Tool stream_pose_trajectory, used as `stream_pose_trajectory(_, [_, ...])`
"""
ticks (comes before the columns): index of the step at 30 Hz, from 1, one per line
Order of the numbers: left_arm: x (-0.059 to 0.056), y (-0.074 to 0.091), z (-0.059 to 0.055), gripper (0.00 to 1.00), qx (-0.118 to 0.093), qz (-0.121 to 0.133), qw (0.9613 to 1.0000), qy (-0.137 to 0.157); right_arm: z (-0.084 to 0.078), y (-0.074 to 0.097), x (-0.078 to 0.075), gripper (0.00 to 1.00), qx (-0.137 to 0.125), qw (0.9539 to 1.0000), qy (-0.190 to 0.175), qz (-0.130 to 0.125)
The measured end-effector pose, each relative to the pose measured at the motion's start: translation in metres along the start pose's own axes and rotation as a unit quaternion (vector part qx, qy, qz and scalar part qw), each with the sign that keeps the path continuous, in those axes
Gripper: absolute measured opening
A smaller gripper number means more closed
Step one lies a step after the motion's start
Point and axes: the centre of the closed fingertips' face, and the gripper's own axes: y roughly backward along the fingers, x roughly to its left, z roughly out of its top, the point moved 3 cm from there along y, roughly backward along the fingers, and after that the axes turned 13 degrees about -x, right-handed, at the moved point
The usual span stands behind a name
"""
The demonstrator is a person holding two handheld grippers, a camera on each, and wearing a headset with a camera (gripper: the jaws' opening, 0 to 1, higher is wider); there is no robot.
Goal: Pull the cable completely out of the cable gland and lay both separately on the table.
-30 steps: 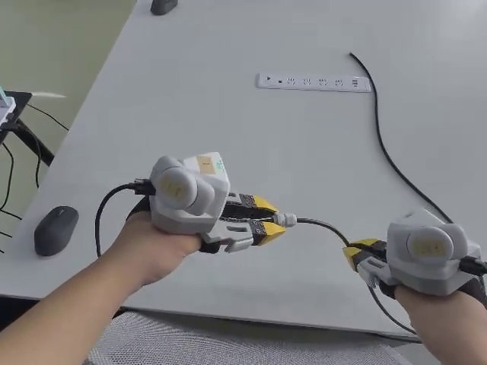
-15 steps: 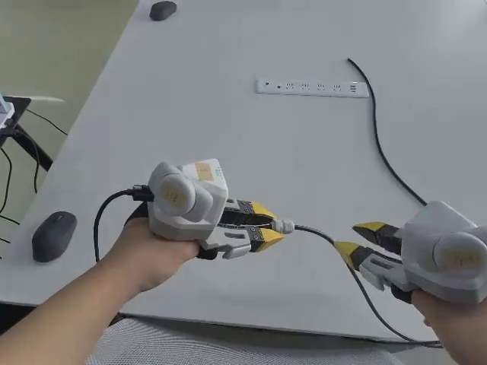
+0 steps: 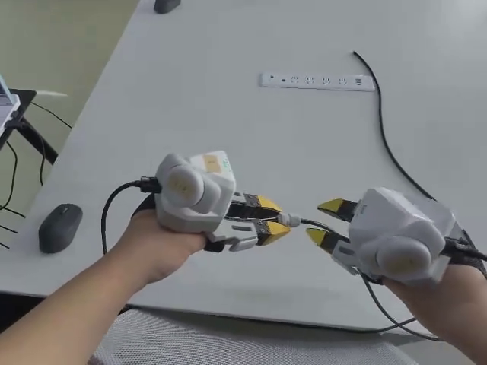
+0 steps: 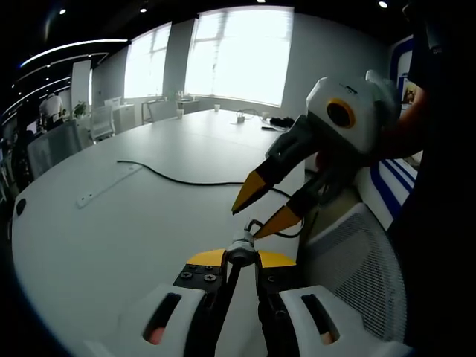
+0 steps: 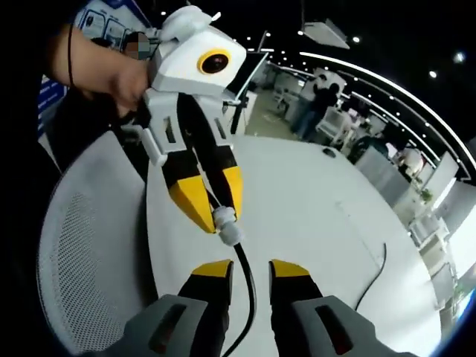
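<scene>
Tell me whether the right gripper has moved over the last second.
Yes. Against the white plastic power strip, the right gripper has slid left toward the small white cable gland, fingers open.

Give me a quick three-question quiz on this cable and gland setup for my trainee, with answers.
1. True or false: the right gripper is shut on the cable.
2. The left gripper holds: A) the cable gland B) the cable alone C) nothing.
3. Is the cable out of the gland yet?
Key: 1 false, its fingers are open either side of the cable; 2 A; 3 no.
</scene>
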Motion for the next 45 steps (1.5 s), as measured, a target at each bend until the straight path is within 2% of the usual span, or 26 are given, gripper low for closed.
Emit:
stream_pose_trajectory(7, [-0.001, -0.001, -0.001, 0.15, 0.002, -0.002, 1.0000, 0.001, 0.000, -0.007, 0.006, 0.10, 0.006, 0.9991, 0.040, 0.016])
stream_pose_trajectory(9, [-0.002, -0.001, 0.000, 0.15, -0.002, -0.008, 1.0000, 0.002, 0.001, -0.007, 0.006, 0.09, 0.007, 0.9990, 0.040, 0.018])
stream_pose_trajectory(15, [-0.002, -0.002, -0.002, 0.15, 0.004, -0.009, 1.0000, 0.000, 0.000, -0.010, 0.008, 0.02, 0.006, 0.9982, 0.053, 0.027])
stream_pose_trajectory(19, [-0.002, -0.002, -0.004, 0.15, 0.007, -0.009, 0.9999, 0.002, -0.001, -0.011, 0.009, 0.01, 0.007, 0.9979, 0.057, 0.029])
stream_pose_trajectory(26, [-0.002, -0.005, -0.006, 0.15, 0.010, -0.012, 0.9999, -0.003, -0.005, -0.012, 0.009, 0.00, 0.008, 0.9994, 0.015, 0.028])
stream_pose_trajectory(34, [-0.001, -0.008, -0.003, 0.15, 0.005, -0.013, 0.9999, -0.008, -0.008, -0.010, 0.004, 0.00, 0.005, 0.9994, -0.031, 0.011])
stream_pose_trajectory(35, [-0.001, -0.008, -0.003, 0.15, 0.005, -0.013, 0.9999, -0.009, -0.008, -0.010, 0.004, 0.00, 0.006, 0.9989, -0.046, 0.007])
stream_pose_trajectory(40, [0.000, -0.008, -0.001, 0.15, -0.001, -0.010, 0.9999, -0.009, -0.008, -0.009, 0.000, 0.00, 0.006, 0.9976, -0.069, -0.005])
stream_pose_trajectory(45, [0.001, -0.005, -0.001, 0.15, -0.002, -0.006, 0.9999, -0.009, -0.018, -0.008, -0.004, 0.00, 0.015, 0.9940, -0.107, -0.021])
